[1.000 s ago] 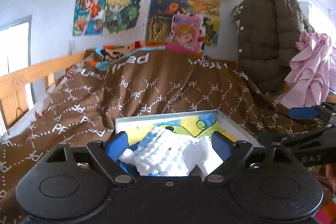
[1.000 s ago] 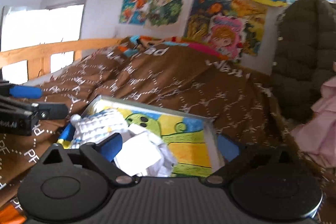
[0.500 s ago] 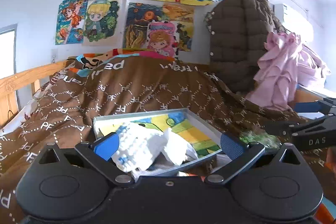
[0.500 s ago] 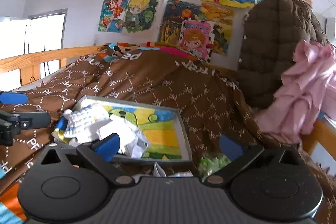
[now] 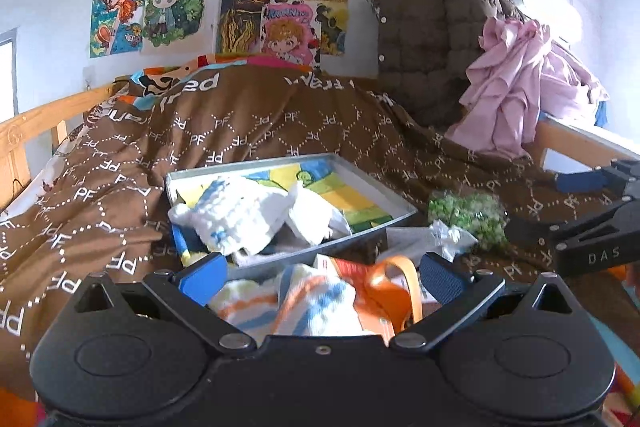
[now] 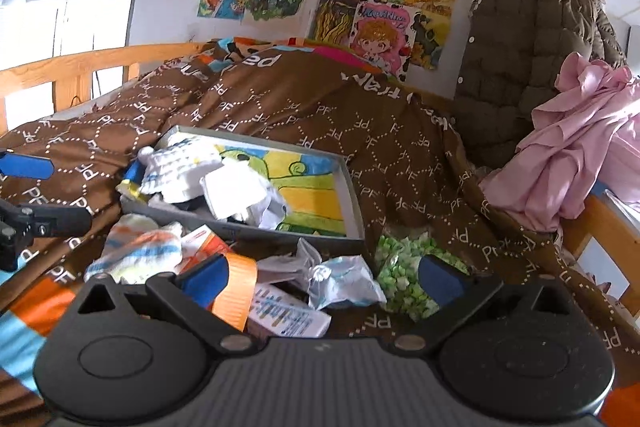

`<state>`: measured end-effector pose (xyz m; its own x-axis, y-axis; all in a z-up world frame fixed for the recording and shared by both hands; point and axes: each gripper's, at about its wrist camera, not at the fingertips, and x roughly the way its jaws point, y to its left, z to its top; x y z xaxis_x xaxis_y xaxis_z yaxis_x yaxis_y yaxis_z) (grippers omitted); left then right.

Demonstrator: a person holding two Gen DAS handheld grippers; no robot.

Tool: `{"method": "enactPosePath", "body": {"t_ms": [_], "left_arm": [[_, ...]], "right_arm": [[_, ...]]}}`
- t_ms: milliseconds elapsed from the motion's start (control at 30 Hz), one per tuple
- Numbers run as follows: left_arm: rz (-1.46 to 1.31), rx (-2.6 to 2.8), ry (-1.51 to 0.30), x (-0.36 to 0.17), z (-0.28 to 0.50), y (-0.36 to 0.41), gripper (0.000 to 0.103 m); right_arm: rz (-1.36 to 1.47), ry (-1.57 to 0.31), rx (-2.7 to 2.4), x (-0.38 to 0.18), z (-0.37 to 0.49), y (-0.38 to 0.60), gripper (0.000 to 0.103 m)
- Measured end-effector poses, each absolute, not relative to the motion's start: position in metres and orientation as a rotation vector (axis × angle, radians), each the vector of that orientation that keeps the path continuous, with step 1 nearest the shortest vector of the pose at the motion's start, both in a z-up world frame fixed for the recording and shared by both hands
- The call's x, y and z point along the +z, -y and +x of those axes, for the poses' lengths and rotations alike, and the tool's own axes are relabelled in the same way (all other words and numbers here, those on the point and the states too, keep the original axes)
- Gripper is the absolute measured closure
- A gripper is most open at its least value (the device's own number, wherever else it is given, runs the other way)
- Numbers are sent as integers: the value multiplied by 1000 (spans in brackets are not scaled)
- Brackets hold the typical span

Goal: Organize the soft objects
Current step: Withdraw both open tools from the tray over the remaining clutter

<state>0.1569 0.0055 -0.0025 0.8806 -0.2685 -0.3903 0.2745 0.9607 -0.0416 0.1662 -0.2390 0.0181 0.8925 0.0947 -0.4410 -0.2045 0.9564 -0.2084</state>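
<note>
A grey tray (image 5: 362, 233) with a colourful picture lining lies on the brown bedspread; it also shows in the right wrist view (image 6: 352, 187). In it lie a white and blue knitted piece (image 5: 236, 215) (image 6: 176, 167) and white crumpled cloth (image 5: 312, 215) (image 6: 240, 195). In front of the tray lies a striped orange, blue and white knitted piece (image 5: 304, 303) (image 6: 140, 251). My left gripper (image 5: 320, 273) is open and empty above the striped piece. My right gripper (image 6: 320, 275) is open and empty above a crumpled wrapper (image 6: 344, 279).
An orange strap (image 5: 394, 281) (image 6: 236, 287), small cartons (image 6: 288, 319) and a bag of green bits (image 5: 468, 213) (image 6: 404, 267) lie before the tray. A brown quilted jacket (image 5: 436, 27) and pink cloth (image 5: 516, 83) hang at the right. Wooden bed rails (image 6: 80, 67) run along the left.
Both grippers have pulled back from the tray and let go of the white knitted piece and cloth, which now lie in the tray. The clutter in front of the tray has come into view.
</note>
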Motion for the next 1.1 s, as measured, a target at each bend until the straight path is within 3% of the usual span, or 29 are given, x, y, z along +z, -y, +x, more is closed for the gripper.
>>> {"method": "enactPosePath", "body": {"t_ms": [1100], "left_arm": [[50,-277,-546,-28,135,-22,1]], "right_arm": [[-293,-581,262,-11,143,208,0]]}}
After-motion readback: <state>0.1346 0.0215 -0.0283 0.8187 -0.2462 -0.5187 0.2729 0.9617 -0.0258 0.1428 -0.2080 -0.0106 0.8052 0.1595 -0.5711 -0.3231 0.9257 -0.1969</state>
